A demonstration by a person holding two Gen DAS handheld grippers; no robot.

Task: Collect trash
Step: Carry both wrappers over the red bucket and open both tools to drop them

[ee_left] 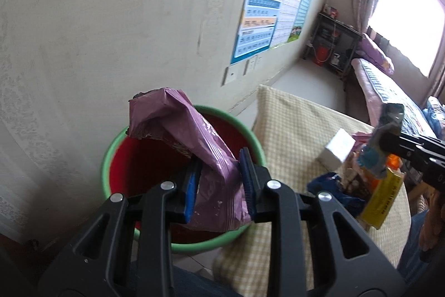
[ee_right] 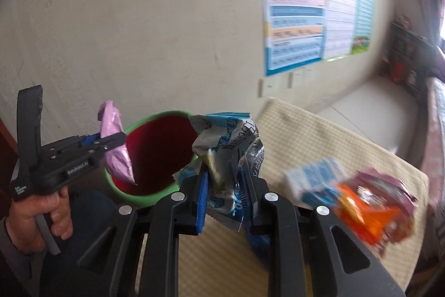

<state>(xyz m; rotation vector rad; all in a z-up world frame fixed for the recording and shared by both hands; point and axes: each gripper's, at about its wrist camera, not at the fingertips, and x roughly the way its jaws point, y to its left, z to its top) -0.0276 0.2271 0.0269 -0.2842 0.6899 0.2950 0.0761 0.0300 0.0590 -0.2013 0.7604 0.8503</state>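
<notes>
Lettering "GenRobot.AI" marks left gripper (ee_right: 112, 141).

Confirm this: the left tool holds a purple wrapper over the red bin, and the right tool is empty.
Wrong on the right tool: the right wrist view shows it clamped on a crumpled blue-and-white wrapper. The left tool does hold the purple wrapper over the red bin.

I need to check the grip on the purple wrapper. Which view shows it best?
The left wrist view: the purple wrapper fills the centre, pinched between the left claw's blue pads over the red bin. The right wrist view shows it only small and side-on at the left edge, partly hidden by the claw.
</notes>
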